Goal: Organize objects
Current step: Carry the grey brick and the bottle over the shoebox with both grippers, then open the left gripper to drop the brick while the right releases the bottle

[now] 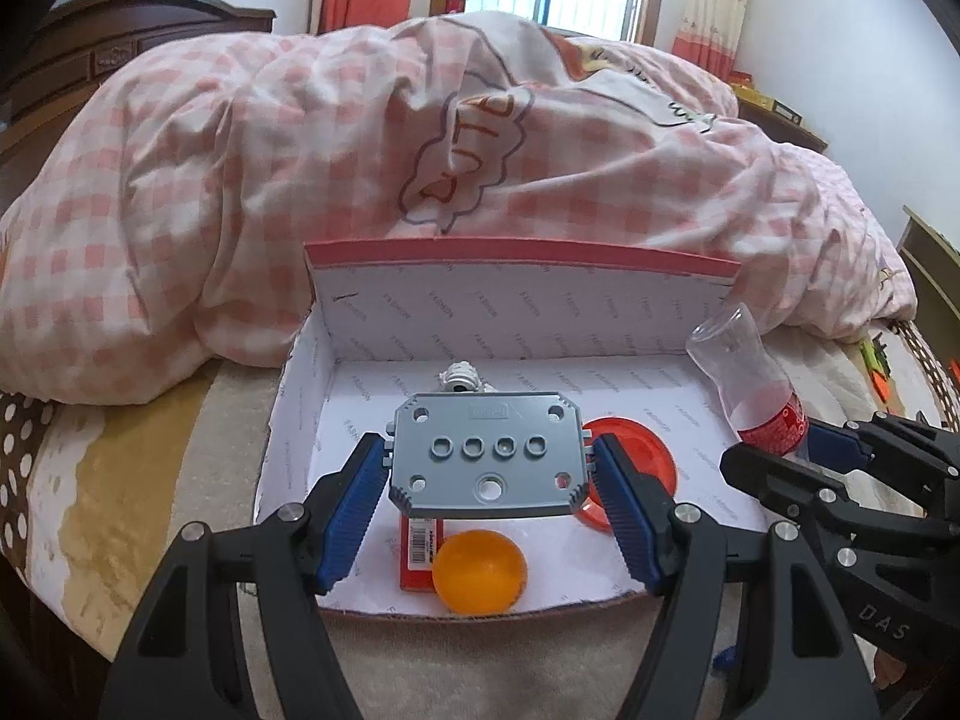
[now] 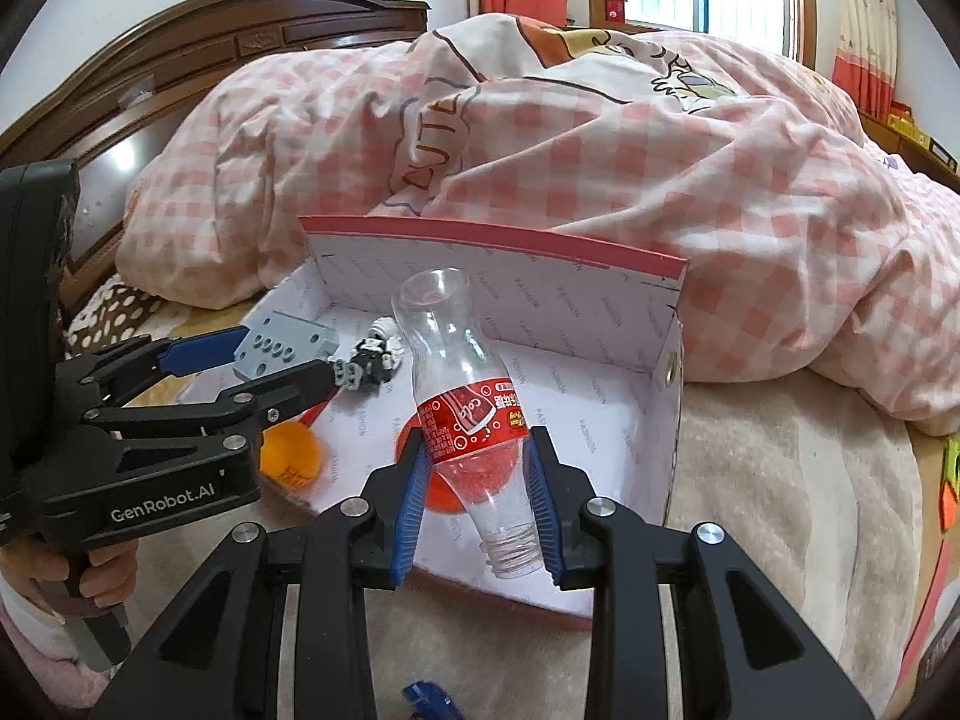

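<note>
A white cardboard box [image 1: 420, 324] with a pink rim lies open on the bed; it also shows in the right wrist view [image 2: 600, 396]. My left gripper [image 1: 489, 468] is shut on a grey plastic plate with holes [image 1: 486, 456], held above the box. The plate and left gripper [image 2: 288, 354] also show in the right wrist view. My right gripper [image 2: 477, 468] is shut on a clear cola bottle [image 2: 465, 396] with a red label, held neck toward the camera over the box. Inside the box lie an orange ball [image 1: 480, 570], a red disc [image 1: 636, 456], a red packet [image 1: 420, 552] and a small white and black toy figure [image 2: 372, 360].
A pink checked quilt [image 1: 360, 150] is heaped behind the box. A dark wooden headboard [image 2: 210, 48] stands at the left. A small blue piece [image 2: 429, 699] lies on the beige bed cover in front of the box.
</note>
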